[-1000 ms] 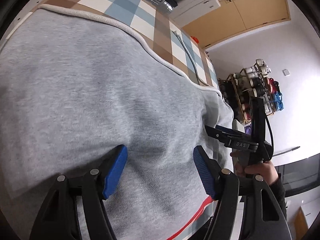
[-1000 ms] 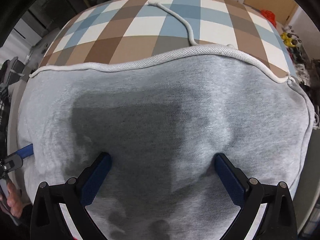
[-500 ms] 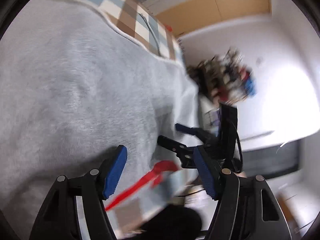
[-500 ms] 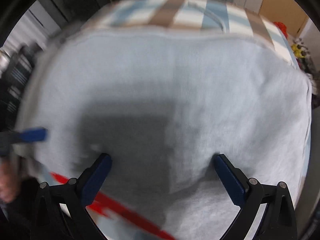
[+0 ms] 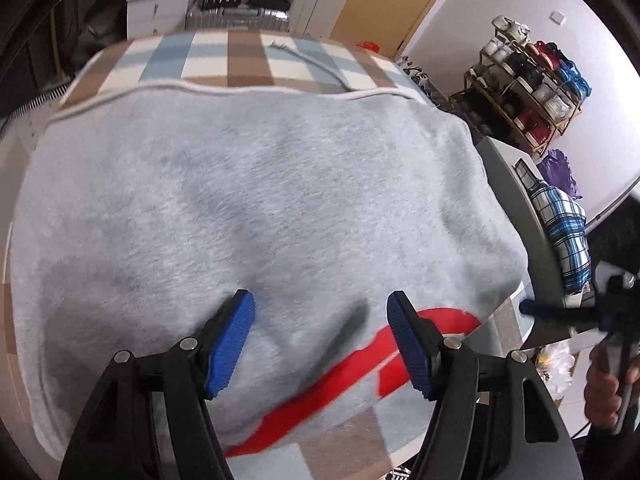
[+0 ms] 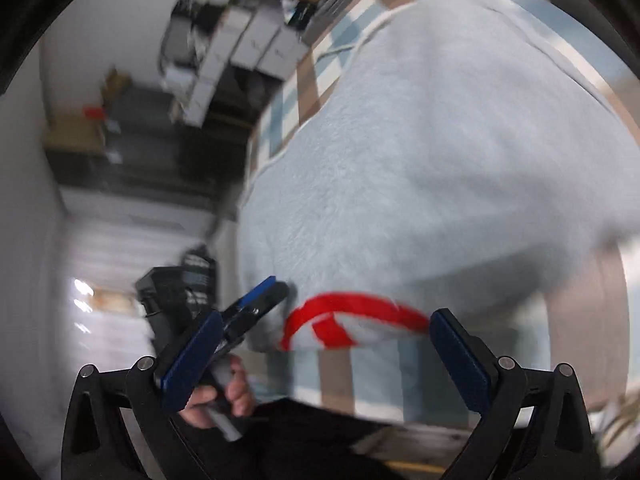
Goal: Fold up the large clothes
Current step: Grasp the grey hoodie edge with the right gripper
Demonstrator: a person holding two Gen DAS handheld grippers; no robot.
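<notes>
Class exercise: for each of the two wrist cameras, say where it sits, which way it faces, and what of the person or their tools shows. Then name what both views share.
Left wrist: sits behind the open left gripper, facing across the grey garment toward the checked cloth; the right gripper shows at right.
Right wrist: sits behind the open right gripper, tilted and blurred, facing the near hem; the left gripper shows at left.
Shared: garment, red trim, checked cloth.

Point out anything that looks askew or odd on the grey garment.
The grey garment lies mostly flat on the checked cloth, but its near edge is turned up, showing a red band from underneath. Both grippers are open, holding nothing.
</notes>
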